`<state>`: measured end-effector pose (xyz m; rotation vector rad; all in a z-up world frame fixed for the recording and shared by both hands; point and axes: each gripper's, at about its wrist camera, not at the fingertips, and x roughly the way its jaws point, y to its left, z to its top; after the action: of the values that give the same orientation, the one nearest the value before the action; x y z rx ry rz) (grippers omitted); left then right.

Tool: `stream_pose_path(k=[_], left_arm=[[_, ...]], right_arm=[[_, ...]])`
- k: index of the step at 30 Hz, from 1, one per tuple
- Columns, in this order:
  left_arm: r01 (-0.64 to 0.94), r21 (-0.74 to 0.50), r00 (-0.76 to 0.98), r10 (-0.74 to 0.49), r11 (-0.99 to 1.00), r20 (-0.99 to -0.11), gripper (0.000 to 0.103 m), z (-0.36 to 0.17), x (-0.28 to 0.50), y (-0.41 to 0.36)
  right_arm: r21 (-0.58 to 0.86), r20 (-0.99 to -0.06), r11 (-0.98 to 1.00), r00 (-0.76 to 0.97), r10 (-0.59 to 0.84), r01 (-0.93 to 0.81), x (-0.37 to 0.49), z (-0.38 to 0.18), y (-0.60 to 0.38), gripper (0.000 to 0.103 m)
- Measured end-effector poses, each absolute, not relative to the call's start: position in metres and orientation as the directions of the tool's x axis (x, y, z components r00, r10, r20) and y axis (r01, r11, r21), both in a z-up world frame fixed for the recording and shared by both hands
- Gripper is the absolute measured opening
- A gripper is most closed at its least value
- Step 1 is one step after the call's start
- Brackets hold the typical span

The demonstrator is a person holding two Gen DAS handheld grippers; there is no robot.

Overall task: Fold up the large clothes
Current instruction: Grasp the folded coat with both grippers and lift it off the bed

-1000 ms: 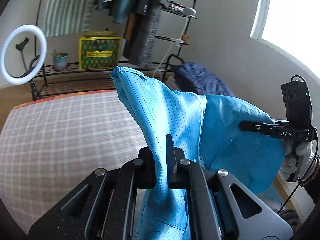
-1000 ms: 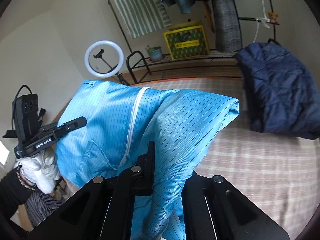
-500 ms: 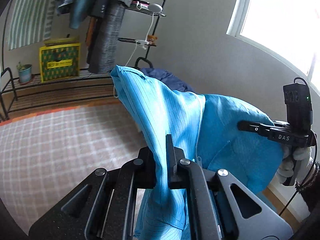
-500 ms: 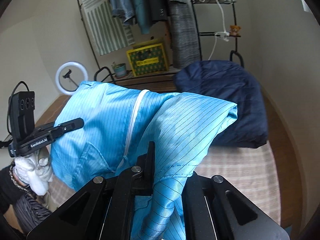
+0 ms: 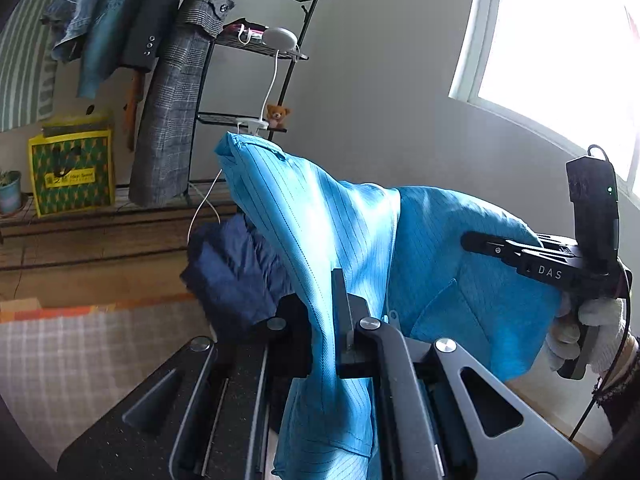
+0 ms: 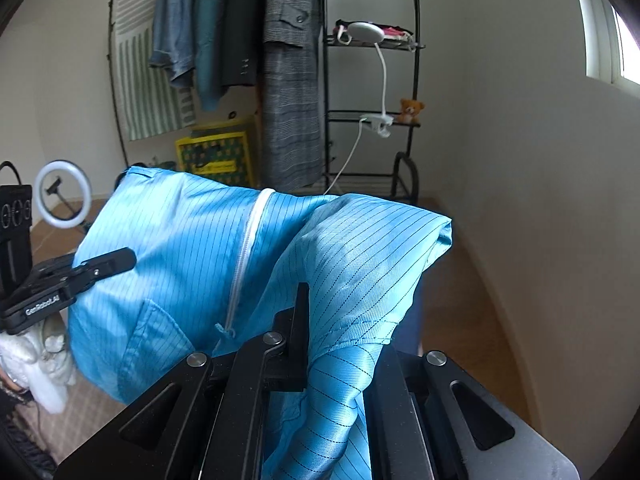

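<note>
- My left fingers [image 5: 322,320] are clamped on a bunched edge of the blue coat [image 5: 360,248]; the coat hangs in the air between both tools, above the checked bed [image 5: 80,360], and trails out of view below.
- Risk on this side: the cloth looks thin and slick, with a slight sheen and fine dark pinstripes, so I judge it could slide out of the pinch if I pull the span taut.
- The zip [image 6: 244,256] runs down the middle, white and stiffer than the panels. If the two halves drape unevenly, the fold line may skew off it.
- A patch pocket [image 6: 136,344] sits at about 8 o'clock from the zip in the right view; it could bunch under a fold.
- My right fingers [image 6: 340,320] are closed on the other gathered edge, the sleeve [image 6: 372,256] humped over them.
- The navy jacket [image 5: 236,276], puffy and quilted, lies at 9 o'clock from my left grip. Lowering carelessly could land the coat on it.
</note>
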<state>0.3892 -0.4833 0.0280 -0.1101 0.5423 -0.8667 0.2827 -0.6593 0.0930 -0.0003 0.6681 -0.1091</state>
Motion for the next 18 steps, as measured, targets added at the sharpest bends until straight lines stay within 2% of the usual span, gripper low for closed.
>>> stream_pose_path(k=[9, 12, 16, 18], left_arm=[[0.659, -0.288, 0.602, -0.717, 0.695, -0.352, 0.004, 0.012, 0.459, -0.539], [0.620, -0.344, 0.594, -0.709, 0.705, -0.381, 0.004, -0.013, 0.486, -0.545], [0.554, -0.386, 0.589, -0.675, 0.738, -0.445, 0.004, -0.054, 0.518, -0.545], [0.526, -0.419, 0.574, -0.672, 0.740, -0.467, 0.004, -0.068, 0.530, -0.540]], right_arm=[[-0.194, -0.563, 0.972, 0.796, -0.222, 0.134, 0.373, 0.092, -0.691, 0.003], [-0.230, -0.547, 0.964, 0.802, -0.241, 0.133, 0.397, 0.076, -0.697, 0.003], [-0.237, -0.586, 0.962, 0.770, -0.251, 0.133, 0.424, 0.033, -0.708, 0.004], [-0.242, -0.612, 0.957, 0.740, -0.279, 0.161, 0.435, 0.014, -0.716, 0.010]])
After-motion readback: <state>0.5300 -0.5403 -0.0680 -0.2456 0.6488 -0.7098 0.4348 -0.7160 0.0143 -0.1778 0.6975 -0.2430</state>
